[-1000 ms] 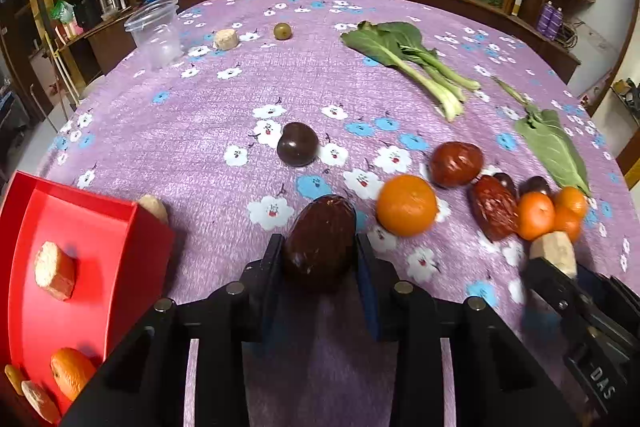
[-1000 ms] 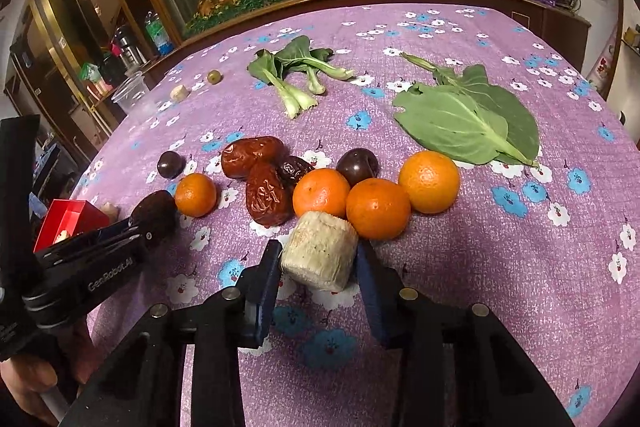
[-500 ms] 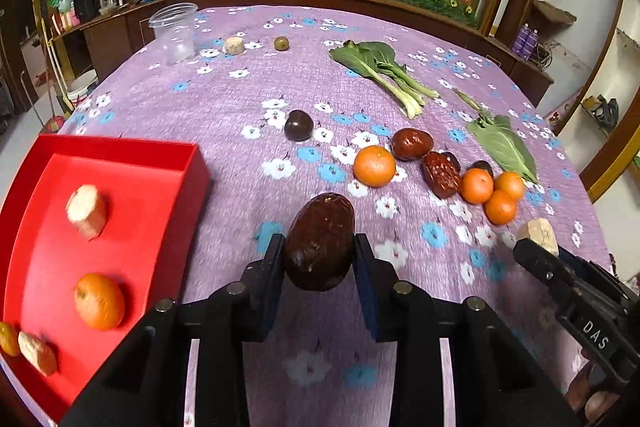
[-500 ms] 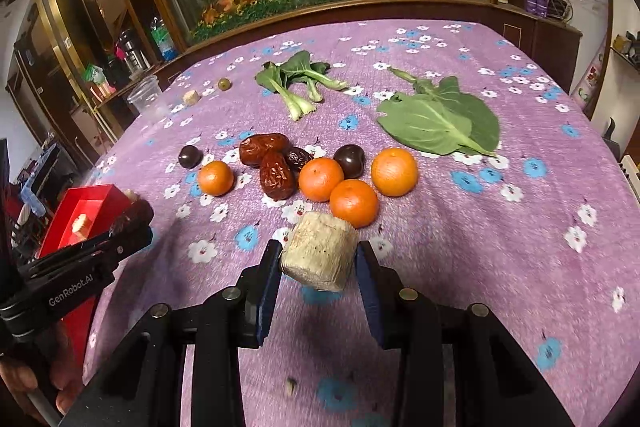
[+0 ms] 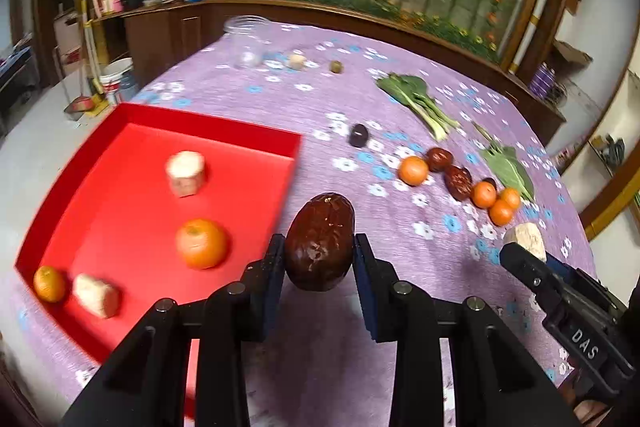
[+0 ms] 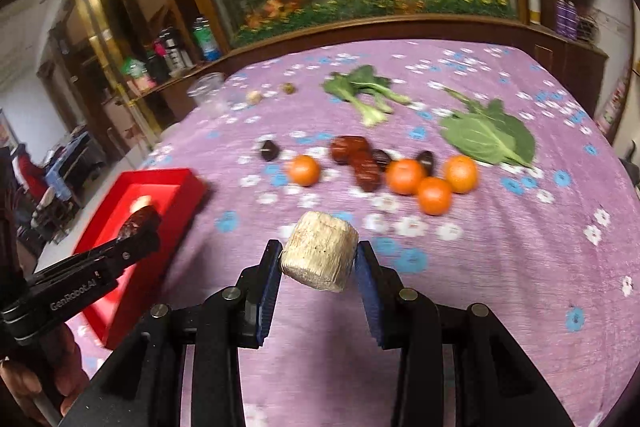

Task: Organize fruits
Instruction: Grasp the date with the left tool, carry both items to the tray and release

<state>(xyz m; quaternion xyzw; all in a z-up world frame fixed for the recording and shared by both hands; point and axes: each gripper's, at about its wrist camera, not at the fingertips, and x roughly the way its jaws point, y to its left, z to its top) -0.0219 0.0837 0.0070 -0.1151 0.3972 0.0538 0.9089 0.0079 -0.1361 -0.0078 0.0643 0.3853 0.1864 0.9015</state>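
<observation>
My left gripper [image 5: 319, 269] is shut on a large dark brown date [image 5: 319, 241], held in the air just right of the red tray [image 5: 224, 131]. The tray holds two oranges [image 5: 201, 243] and two pale cut chunks [image 5: 185, 173]. My right gripper [image 6: 317, 265] is shut on a pale cylindrical chunk [image 6: 319, 255] above the purple flowered cloth. In the right wrist view the left gripper [image 6: 134, 233] hangs over the tray [image 6: 182, 175] with the date. More oranges [image 6: 404, 176], dates [image 6: 362, 163] and dark round fruits [image 6: 269, 151] lie in a row mid-table.
Leafy greens [image 6: 366, 89] and a broad green leaf [image 6: 486, 137] lie beyond the fruit row. A clear plastic cup [image 5: 246, 41], a small pale piece [image 5: 296, 61] and a small olive-coloured fruit [image 5: 336, 67] sit at the far edge. A person's hand [image 6: 40, 383] holds the left gripper's handle.
Both grippers have risen and drawn back toward the near left with their loads. The red tray now fills much more of the left wrist view and the fruit row looks farther away.
</observation>
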